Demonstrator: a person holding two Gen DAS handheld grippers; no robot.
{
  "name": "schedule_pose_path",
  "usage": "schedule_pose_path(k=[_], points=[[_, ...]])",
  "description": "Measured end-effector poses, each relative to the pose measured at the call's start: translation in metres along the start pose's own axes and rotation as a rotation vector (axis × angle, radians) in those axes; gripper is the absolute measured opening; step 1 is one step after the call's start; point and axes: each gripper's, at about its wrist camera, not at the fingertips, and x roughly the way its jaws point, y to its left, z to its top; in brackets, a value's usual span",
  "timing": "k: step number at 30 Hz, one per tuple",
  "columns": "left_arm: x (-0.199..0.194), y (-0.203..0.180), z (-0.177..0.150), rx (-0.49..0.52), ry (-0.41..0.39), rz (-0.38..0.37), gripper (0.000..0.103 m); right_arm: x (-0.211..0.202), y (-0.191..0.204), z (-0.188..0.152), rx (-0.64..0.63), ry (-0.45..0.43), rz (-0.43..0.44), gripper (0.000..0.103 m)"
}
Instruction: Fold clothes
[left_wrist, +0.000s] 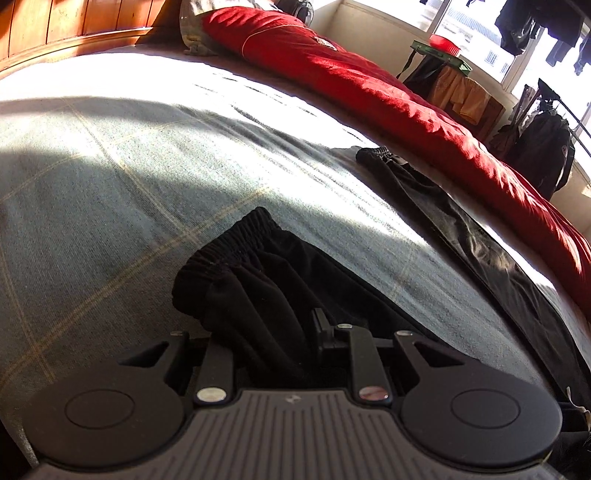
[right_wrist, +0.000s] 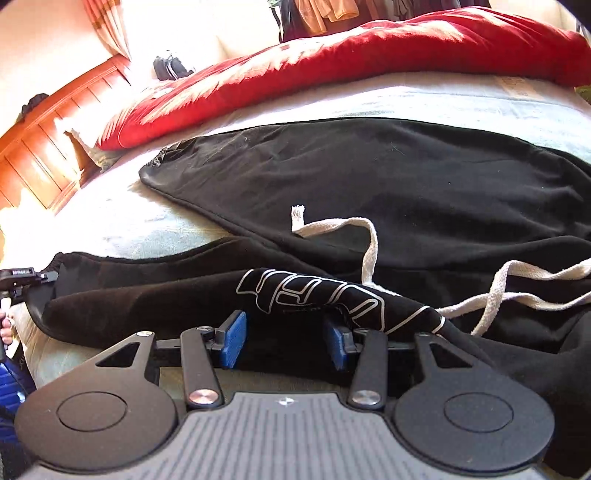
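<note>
Trousers (right_wrist: 369, 177), black, lie spread across the bed (left_wrist: 110, 166). Left hand-held gripper (left_wrist: 280, 332) is clamped on a cuffed leg end; right hand-held gripper (right_wrist: 284, 343) stands parted beneath a printed fold.

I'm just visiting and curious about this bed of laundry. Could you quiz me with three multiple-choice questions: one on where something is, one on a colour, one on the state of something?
1. Where does the red quilt lie?
A. Along the far side of the bed
B. On the floor
C. Over the grippers

2. What colour is the drawstring on the black trousers?
A. Red
B. White
C. Blue

3. How is the left gripper?
A. Wide open and empty
B. Shut on a trouser leg
C. Holding a shoe

Answers: 1 A, the quilt runs behind the trousers at the bed's far edge. 2 B, pale cord loops across the dark cloth. 3 B, black fabric with its elastic cuff is bunched between the fingers.
</note>
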Motion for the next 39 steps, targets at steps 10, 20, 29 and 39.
schedule_pose_path(k=[10,20,29,39], points=[[0.016,0.006,-0.002,-0.016,0.037,-0.016,0.021,-0.064,-0.049,-0.076,0.389,-0.114,-0.064,0.051],[0.018,0.005,0.002,-0.003,0.059,-0.019,0.021,-0.045,-0.118,-0.112,0.862,-0.431,0.052,0.051],[0.017,0.008,0.001,-0.013,0.057,-0.03,0.021,-0.04,-0.111,-0.105,0.898,-0.533,0.002,0.051],[0.018,0.009,0.0,-0.012,0.062,-0.036,0.021,-0.06,-0.111,-0.118,0.843,-0.598,0.052,0.052]])
